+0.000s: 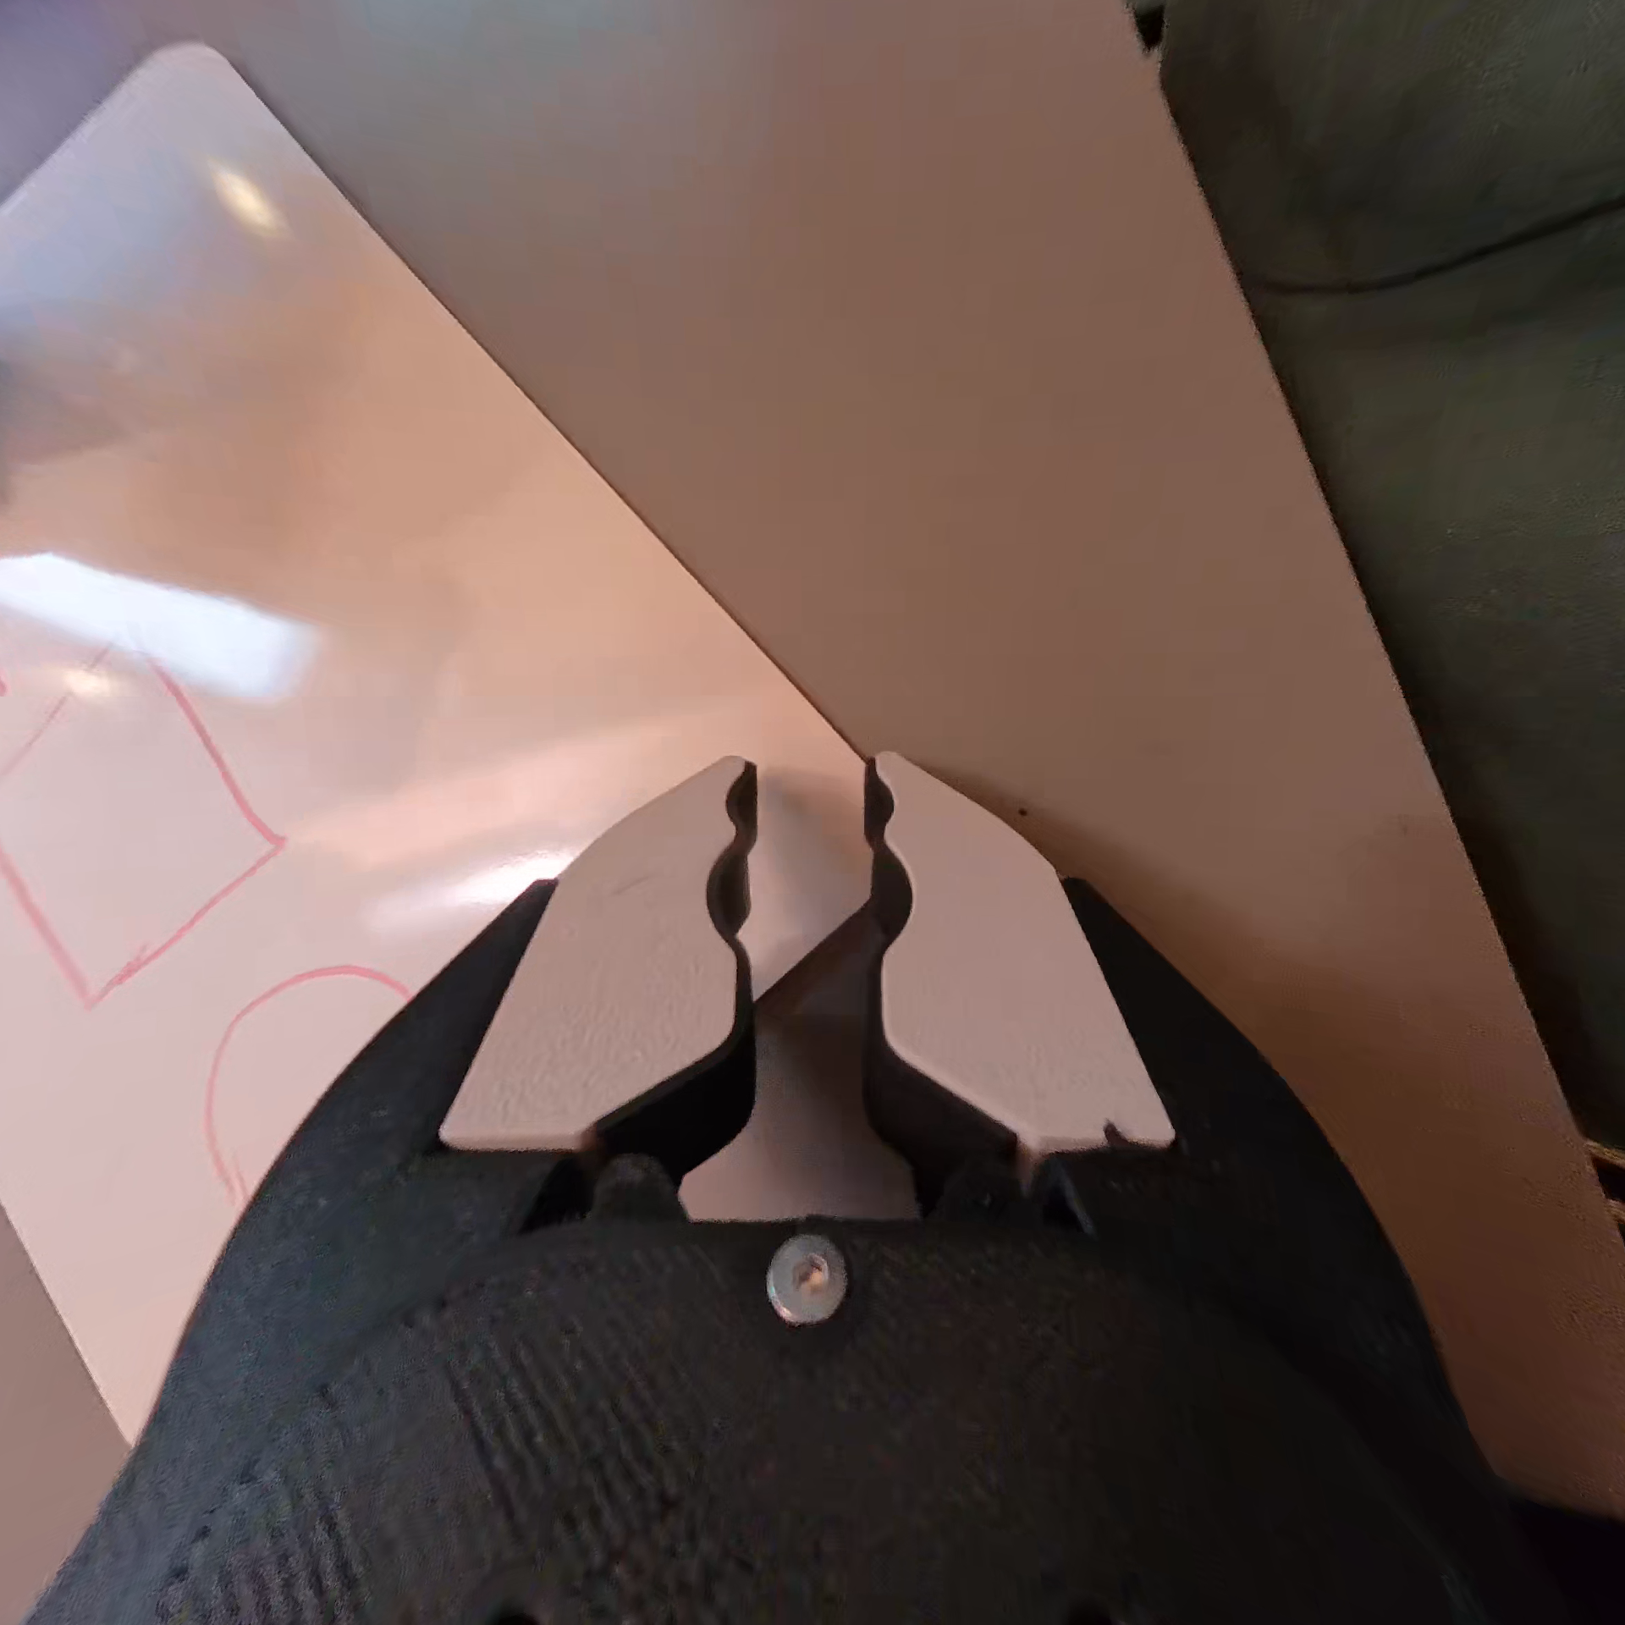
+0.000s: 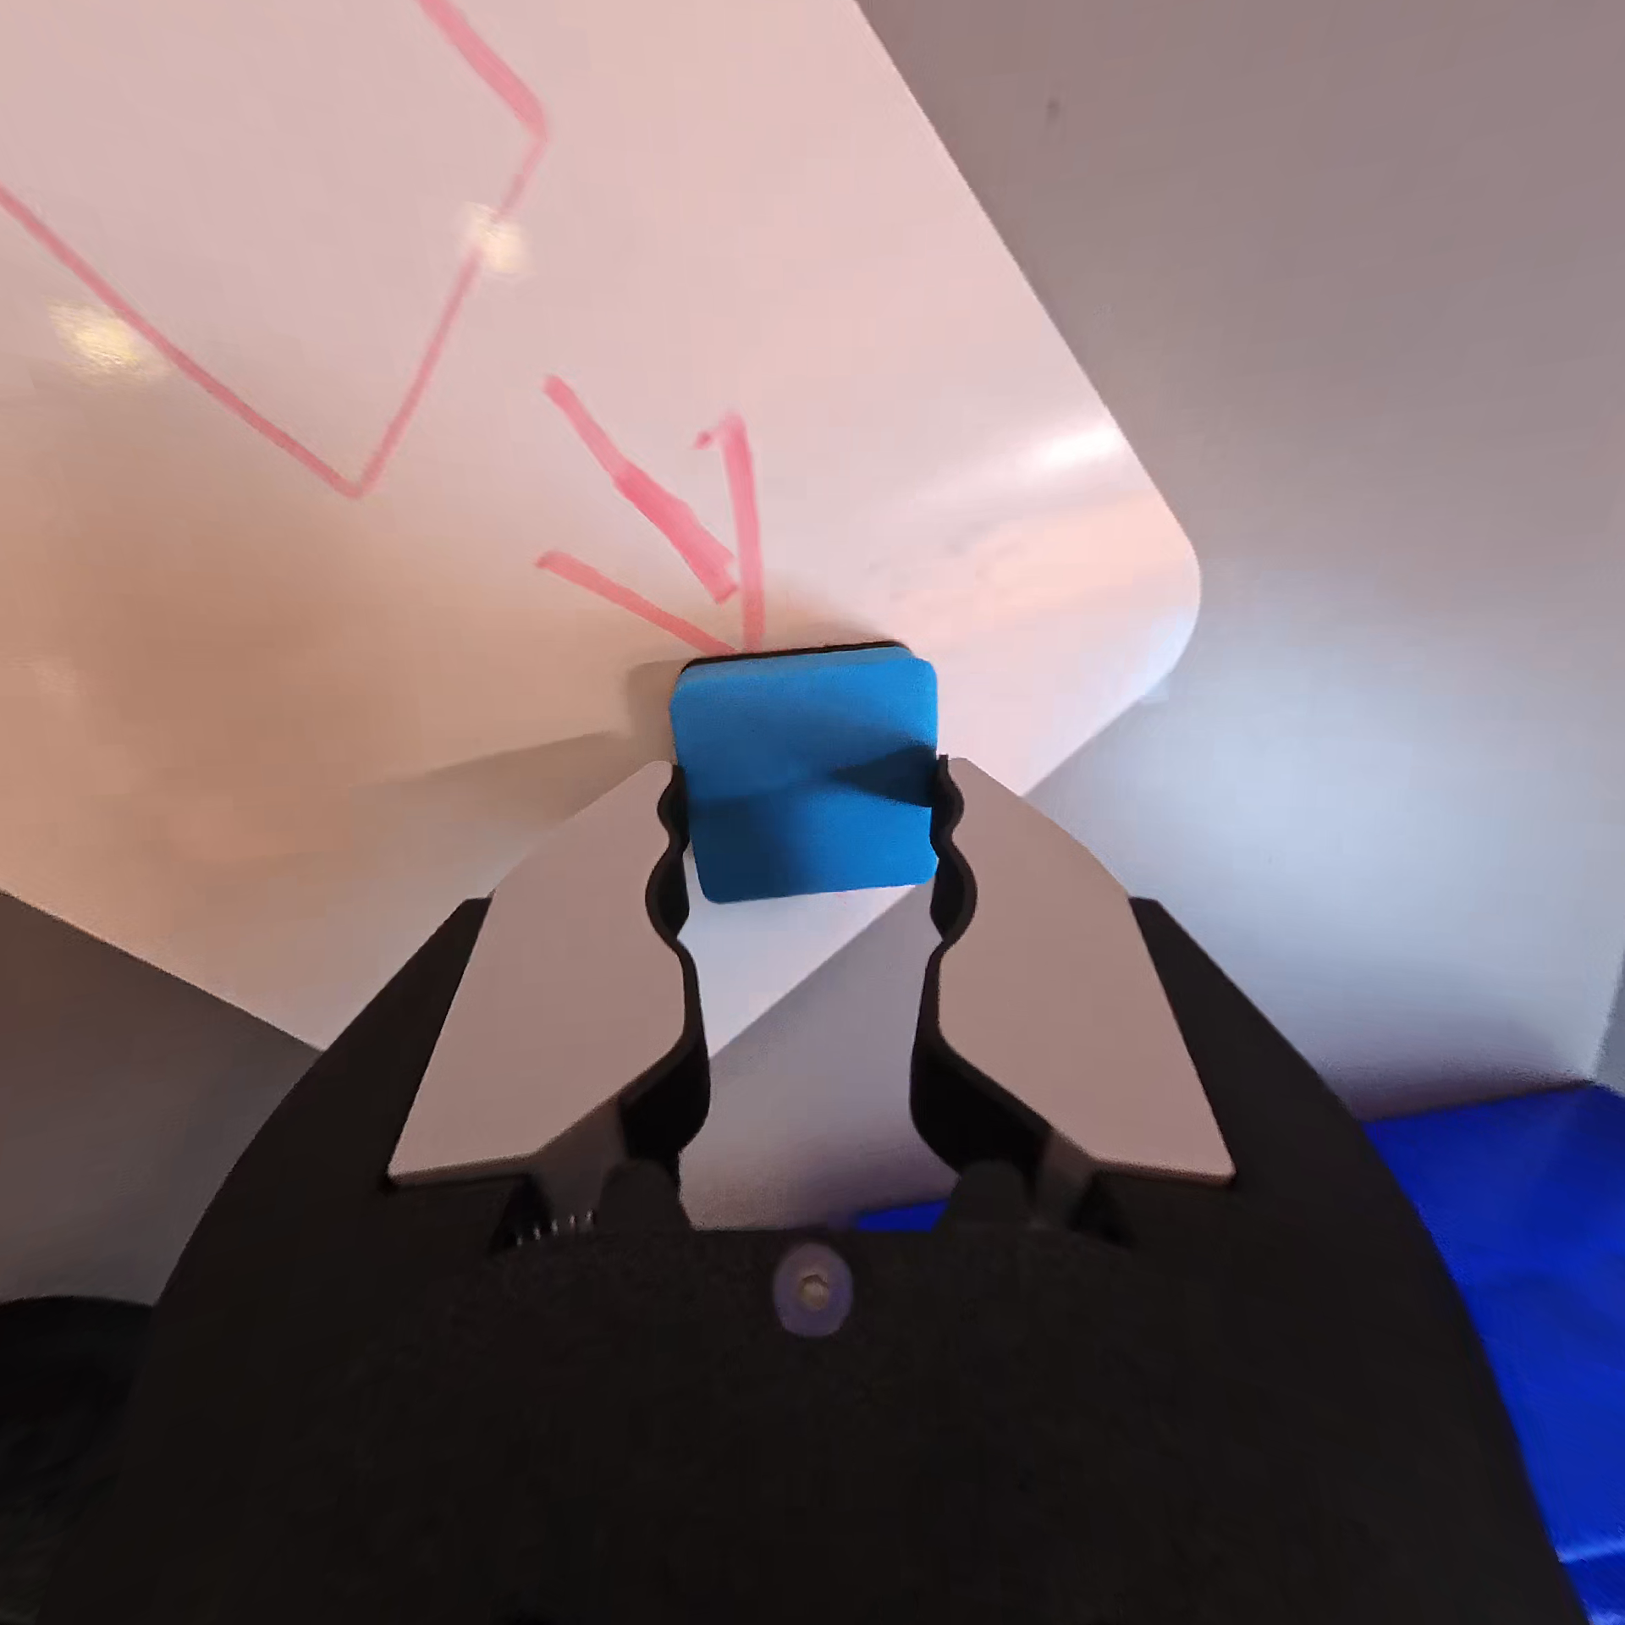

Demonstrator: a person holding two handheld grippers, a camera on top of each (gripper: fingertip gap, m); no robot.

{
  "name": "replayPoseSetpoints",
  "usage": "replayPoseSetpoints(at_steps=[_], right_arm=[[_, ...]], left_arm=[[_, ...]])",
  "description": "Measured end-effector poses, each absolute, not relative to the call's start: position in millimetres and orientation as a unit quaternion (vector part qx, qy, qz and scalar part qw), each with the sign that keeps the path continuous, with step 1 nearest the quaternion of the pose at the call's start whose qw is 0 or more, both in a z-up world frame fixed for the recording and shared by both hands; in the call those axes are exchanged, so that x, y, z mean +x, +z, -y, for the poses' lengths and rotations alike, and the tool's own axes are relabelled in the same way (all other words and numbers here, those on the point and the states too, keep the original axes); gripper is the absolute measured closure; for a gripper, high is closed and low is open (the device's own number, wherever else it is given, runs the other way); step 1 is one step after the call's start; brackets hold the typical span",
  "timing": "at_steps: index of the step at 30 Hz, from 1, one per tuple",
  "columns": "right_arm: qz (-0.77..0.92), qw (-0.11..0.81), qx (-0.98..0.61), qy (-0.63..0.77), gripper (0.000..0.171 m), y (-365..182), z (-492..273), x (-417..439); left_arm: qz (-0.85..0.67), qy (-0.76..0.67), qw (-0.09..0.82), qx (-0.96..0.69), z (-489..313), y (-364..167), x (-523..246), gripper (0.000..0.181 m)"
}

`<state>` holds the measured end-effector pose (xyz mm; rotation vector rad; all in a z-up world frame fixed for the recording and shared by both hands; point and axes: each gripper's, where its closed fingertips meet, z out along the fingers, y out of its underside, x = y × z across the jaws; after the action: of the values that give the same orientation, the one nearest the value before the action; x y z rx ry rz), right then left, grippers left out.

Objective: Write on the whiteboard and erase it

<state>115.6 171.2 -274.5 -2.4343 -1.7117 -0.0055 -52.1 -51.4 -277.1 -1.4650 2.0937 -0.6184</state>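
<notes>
Right wrist view: jaws pinch blue eraser (image 2: 805,774) on whiteboard (image 2: 264,615); left jaws slightly spread, empty.

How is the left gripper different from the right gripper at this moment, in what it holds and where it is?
The right gripper is shut on the blue eraser, while the left gripper holds nothing, its jaws slightly apart. The right gripper presses the eraser against the whiteboard at the pink marks; the left gripper sits at the whiteboard's edge, beside the table, away from the drawings. Both have pale fingers on black bodies.

The eraser (image 2: 805,774) hides where the pink strokes (image 2: 668,528) meet; the drawn square (image 1: 132,835) runs off-frame, perhaps unfinished.
</notes>
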Motion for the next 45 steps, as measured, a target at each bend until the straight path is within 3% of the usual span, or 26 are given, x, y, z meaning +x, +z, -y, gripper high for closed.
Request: replayPoseSetpoints(at_steps=[6, 9, 12, 15, 18, 22, 27, 36, 38, 40, 45], right_arm=[[0.627, 0.054, -0.777, 0.002, 0.118, -274.7, -133.8, 116.2], [0.605, 0.078, -0.793, -0.002, 0.118, -274.8, -159.6, 105.0], [0.553, 0.068, -0.830, 0.003, 0.118, -275.0, -190.4, 123.4], [0.578, 0.029, -0.815, 0.020, 0.118, -273.7, -169.9, 124.4], [0.618, 0.047, -0.785, -0.008, 0.118, -274.9, -170.5, 104.6], [0.541, 0.062, -0.839, 0.007, 0.118, -275.5, -221.1, 115.0], [0.606, 0.039, -0.794, -0.005, 0.117, -275.8, -188.4, 102.9], [0.604, 0.059, -0.795, 0.000, 0.100, -258.6, -197.9, 97.4], [0.607, 0.070, -0.792, -0.003, 0.108, -258.3, -201.8, 96.2], [0.610, 0.078, -0.789, 0.003, 0.127, -265.9, -205.9, 94.0], [0.633, 0.073, -0.771, 0.020, 0.136, -264.9, -174.7, 77.9]], left_arm=[[-0.769, -0.226, 0.247, -0.544, 50.8, -278.5, -53.2, 0.171], [-0.774, -0.213, 0.258, -0.538, 48.0, -279.4, -53.4, 0.181], [-0.772, -0.199, 0.262, -0.543, 44.1, -279.5, -54.7, 0.181], [-0.770, -0.200, 0.263, -0.546, 43.5, -279.4, -55.5, 0.181], [-0.771, -0.199, 0.260, -0.546, 43.5, -279.5, -55.5, 0.181], [-0.765, -0.208, 0.260, -0.551, 43.5, -279.4, -55.5, 0.181], [-0.760, -0.224, 0.257, -0.553, 43.8, -279.2, -55.3, 0.181], [-0.758, -0.229, 0.257, -0.554, 44.3, -279.2, -54.6, 0.181], [-0.758, -0.230, 0.258, -0.554, 44.3, -279.1, -54.6, 0.181], [-0.756, -0.229, 0.259, -0.556, 43.9, -279.1, -54.4, 0.181], [-0.755, -0.232, 0.256, -0.557, 44.3, -279.1, -54.7, 0.181]])
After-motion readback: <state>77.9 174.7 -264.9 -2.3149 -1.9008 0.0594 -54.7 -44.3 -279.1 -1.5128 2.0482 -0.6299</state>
